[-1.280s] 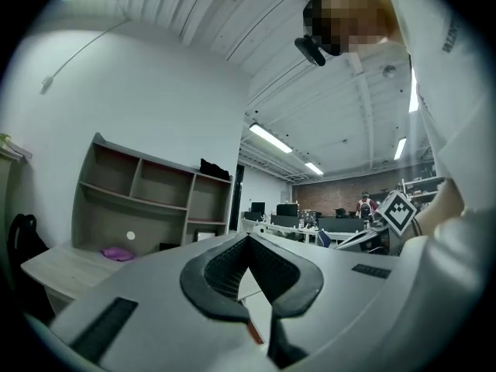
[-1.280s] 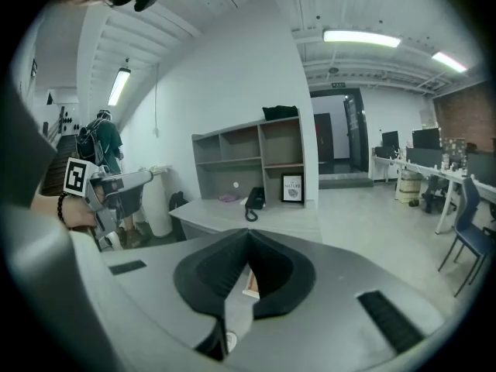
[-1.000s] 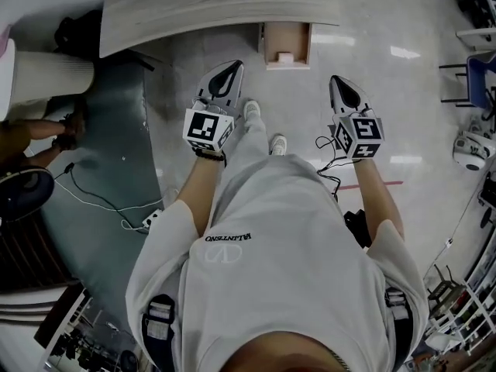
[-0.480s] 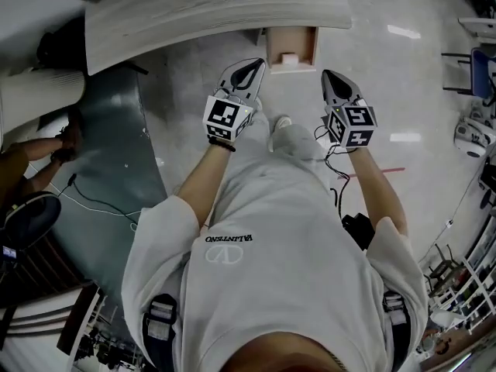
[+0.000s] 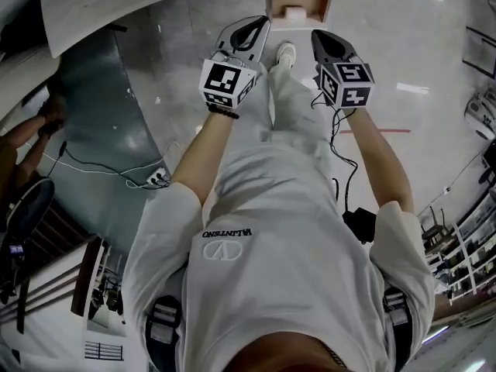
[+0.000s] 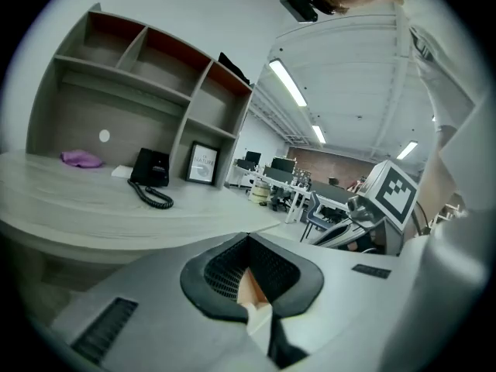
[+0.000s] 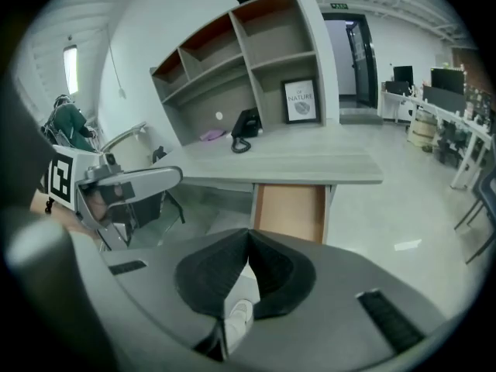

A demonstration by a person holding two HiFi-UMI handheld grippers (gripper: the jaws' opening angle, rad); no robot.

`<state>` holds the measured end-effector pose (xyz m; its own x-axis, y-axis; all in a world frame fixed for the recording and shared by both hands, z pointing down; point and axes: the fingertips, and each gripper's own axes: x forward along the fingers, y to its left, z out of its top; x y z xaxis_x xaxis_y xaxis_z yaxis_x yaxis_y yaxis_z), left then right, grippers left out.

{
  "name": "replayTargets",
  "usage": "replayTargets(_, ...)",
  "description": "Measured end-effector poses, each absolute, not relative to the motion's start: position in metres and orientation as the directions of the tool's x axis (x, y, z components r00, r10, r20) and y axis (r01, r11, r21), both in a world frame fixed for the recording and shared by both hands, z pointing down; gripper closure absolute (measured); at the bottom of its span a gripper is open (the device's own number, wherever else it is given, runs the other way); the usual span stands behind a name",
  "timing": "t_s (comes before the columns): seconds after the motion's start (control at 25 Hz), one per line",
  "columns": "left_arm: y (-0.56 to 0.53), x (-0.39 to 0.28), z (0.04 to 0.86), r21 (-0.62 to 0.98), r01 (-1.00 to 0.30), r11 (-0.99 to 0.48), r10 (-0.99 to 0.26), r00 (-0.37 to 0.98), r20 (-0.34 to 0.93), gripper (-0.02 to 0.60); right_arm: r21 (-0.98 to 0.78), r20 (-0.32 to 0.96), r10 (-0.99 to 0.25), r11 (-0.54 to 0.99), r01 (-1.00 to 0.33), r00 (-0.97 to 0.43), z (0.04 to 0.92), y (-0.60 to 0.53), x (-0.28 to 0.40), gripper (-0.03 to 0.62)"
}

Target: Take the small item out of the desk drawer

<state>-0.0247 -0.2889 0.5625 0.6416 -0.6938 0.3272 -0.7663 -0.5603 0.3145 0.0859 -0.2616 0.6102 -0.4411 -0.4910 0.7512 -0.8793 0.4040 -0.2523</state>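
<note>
Head view: steeply down, desk (image 5: pixel 139 10) at top edge. Left gripper view: near level, across desk to shelves (image 6: pixel 147 68). Right gripper view: tilted down toward drawer (image 7: pixel 291 211). Shared: desk.

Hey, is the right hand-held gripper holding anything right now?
No, the right hand-held gripper has its jaws shut together with nothing between them, and the open drawer lies ahead of it.

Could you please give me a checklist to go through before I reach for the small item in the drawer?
1. Drawer open: ok.
2. Small white item visible inside the drawer: ok, in the head view.
3. Right gripper jaws apart for a grasp: not ok, shut and empty.
4. Left gripper free: ok, shut on nothing.
5. Grippers at the drawer: not ok, both short of it.
6. Item's shape, for choosing a grip: cannot tell.
</note>
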Motion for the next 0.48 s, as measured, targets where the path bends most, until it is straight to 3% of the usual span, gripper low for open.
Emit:
replayTargets(0.24,-0.296,-0.007,0.615,0.334,-0.762,-0.555,-0.674,0.647,0.356,0.584,-0.287,0.77,-0.46,0.37,-0.884,-0.442,0.674,-0.268,0.087,0.591)
replayTargets(0.28,-0.294,-0.003,0.621,0.337,-0.755,-0.563,-0.664,0.656,0.359,0.583,-0.303,0.773,-0.448,0.363,-0.881,-0.45,0.683,-0.267,0.087,0.512)
replayTargets(0.32,-0.292,0.002,0.626,0.339,-0.748,-0.571,-0.654,0.664,0.363,0.583,-0.318,0.777,-0.433,0.356,-0.879,-0.457,0.691,-0.266,0.086,0.485)
replayTargets(0.48,-0.289,0.018,0.644,0.309,-0.723,-0.617,-0.62,0.689,0.375,0.583,-0.323,0.795,-0.417,0.326,-0.889,-0.441,0.726,-0.272,0.093,0.485)
